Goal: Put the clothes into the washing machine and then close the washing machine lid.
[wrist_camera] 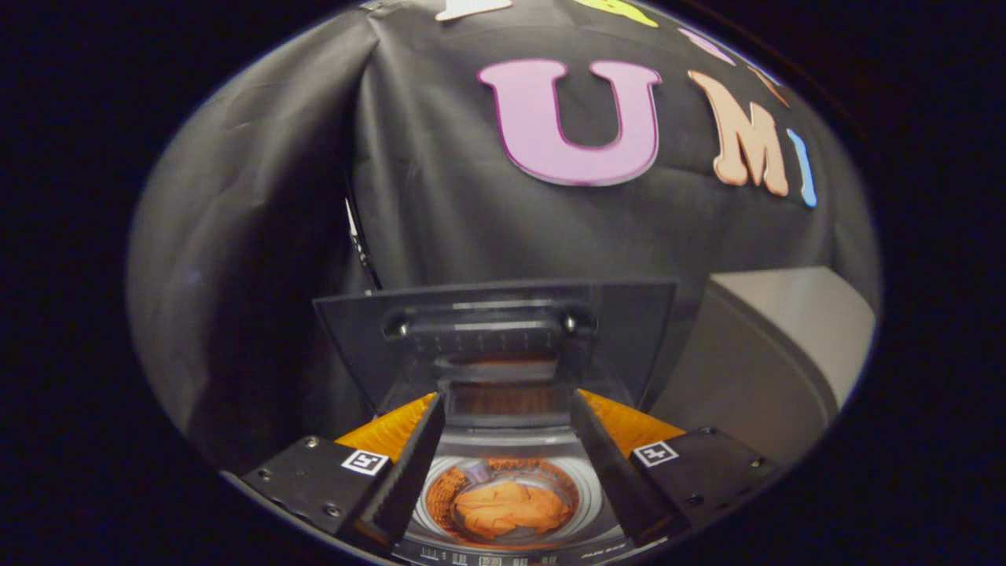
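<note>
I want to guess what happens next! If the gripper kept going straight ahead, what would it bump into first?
Probably the raised lid just beyond the open gripper, though depth is unclear.

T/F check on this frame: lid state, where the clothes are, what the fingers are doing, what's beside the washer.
1. The washing machine lid is shut flat. False: it stands raised, just beyond the fingers.
2. Orange clothes lie inside the drum. True.
3. The gripper is shut on the clothes. False: its fingers are apart with nothing between them, above the drum opening.
4. A pale grey box-like thing stands beside the machine. True.
5. The lid's dark handle faces the gripper. True.
</note>
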Motion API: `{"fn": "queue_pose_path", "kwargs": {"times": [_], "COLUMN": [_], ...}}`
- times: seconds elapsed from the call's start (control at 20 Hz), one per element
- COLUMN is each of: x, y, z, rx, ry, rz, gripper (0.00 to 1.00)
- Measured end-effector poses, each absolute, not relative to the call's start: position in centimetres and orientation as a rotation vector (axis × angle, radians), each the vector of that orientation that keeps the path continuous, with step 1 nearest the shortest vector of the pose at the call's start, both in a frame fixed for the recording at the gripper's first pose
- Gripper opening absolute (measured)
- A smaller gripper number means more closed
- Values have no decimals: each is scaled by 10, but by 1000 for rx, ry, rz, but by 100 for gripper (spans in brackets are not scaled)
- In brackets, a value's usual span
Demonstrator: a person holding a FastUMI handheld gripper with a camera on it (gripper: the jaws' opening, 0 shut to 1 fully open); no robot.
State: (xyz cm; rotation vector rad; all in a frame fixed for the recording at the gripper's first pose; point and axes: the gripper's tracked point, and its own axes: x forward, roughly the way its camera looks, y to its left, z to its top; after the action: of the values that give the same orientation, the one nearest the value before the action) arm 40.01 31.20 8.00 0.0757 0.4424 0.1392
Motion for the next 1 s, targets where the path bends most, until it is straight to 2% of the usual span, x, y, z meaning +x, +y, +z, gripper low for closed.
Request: {"fn": "queue_pose_path", "kwargs": {"times": [0.4,0.65,0.8,1.0], "x": [455,503,521,540], "y": [312,331,339,323], "z": [151,165,164,130], "rx": [0,178,163,76], "ry": [173,107,87,149], "rz": [119,122,97,28], "gripper": [96,96,96,96]}}
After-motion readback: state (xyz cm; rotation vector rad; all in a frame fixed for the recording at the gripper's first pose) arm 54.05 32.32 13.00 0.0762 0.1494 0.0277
